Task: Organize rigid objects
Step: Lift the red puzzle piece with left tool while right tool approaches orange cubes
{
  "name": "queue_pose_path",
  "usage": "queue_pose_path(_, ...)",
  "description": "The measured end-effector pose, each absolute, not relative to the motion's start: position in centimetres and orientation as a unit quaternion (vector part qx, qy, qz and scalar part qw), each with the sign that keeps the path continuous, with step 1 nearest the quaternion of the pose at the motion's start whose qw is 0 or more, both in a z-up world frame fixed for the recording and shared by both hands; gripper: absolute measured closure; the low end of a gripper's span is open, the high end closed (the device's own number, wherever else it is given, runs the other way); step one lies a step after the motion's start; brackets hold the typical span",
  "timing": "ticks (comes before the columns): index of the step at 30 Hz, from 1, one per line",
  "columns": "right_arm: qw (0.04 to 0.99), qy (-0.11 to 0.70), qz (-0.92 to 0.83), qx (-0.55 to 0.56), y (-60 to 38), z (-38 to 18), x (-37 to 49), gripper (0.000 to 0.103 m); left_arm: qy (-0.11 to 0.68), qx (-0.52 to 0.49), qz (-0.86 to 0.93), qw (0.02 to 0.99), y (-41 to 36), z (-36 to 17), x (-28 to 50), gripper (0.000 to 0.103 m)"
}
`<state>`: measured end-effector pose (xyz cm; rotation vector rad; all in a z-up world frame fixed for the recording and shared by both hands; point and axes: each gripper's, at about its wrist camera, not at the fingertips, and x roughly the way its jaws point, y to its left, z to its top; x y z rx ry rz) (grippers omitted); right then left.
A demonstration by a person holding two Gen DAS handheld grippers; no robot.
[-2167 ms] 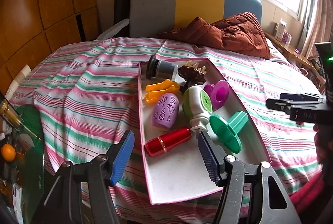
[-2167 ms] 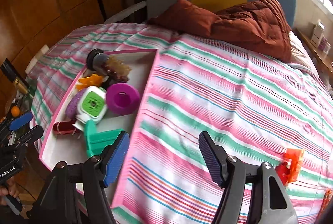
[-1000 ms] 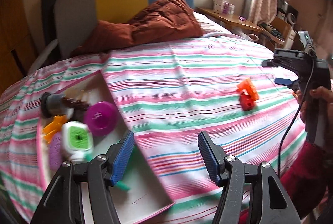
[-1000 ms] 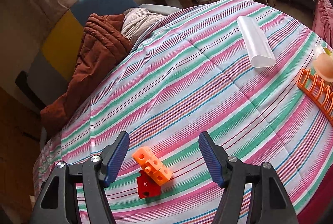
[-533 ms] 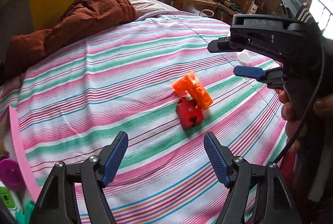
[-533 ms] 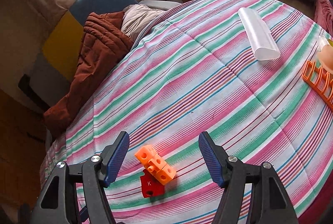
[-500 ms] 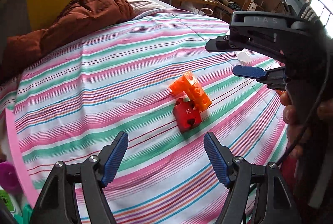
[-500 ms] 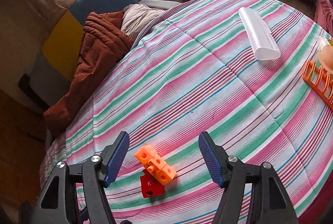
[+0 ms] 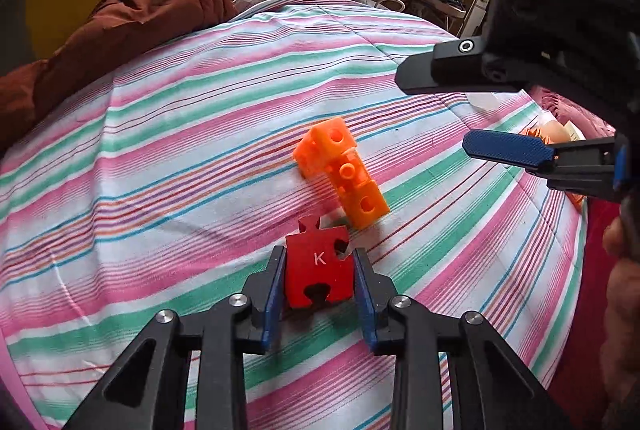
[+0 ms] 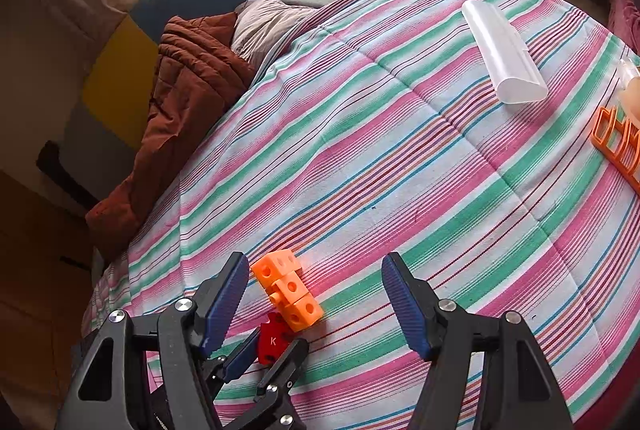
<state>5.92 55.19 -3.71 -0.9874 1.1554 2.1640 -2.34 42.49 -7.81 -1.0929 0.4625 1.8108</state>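
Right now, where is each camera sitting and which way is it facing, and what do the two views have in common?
Left wrist: rides the left gripper, low over the striped bedspread, looking along its fingers closed on the red K piece; the right gripper and a hand show at right.
Right wrist: rides the right gripper, higher, facing across the bed toward the headboard; its open fingers frame the scene.
Shared: the K piece, orange cube block, brown quilt.

My left wrist view sits low and close over the striped bed (image 9: 200,118), facing the far desk; my right wrist view looks down from higher, toward the headboard. Both share the red K block (image 9: 320,278) and orange cubes (image 10: 288,288)
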Motion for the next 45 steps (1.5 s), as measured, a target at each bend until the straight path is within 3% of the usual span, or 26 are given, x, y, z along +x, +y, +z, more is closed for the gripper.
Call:
queue_pose_path(13,0.226,0.395,0.79,-0.41,53.8,-4.7,4.3,0.033,0.178,-0.402,0.785,0.437,32.0,-7.9,1.0,0.071)
queue_pose_path(29,0.2,0.336,0.822,-0.414,52.3,-4.1,-1.0,0.033,0.166,-0.389,0.794,0.438,29.8,-8.2,1.3,0.071)
queue_pose_path(36,0.022,0.385,0.823,-0.417,49.5,-4.5,-3.2,0.031,0.156,-0.389,0.795,0.44,29.5,-8.2,1.4,0.07)
queue_pose_path(45,0.094,0.347,0.826,-0.434,49.8,-4.6,-3.0,0.031,0.15,-0.385,0.797,0.441,29.4,-8.4,1.4,0.07)
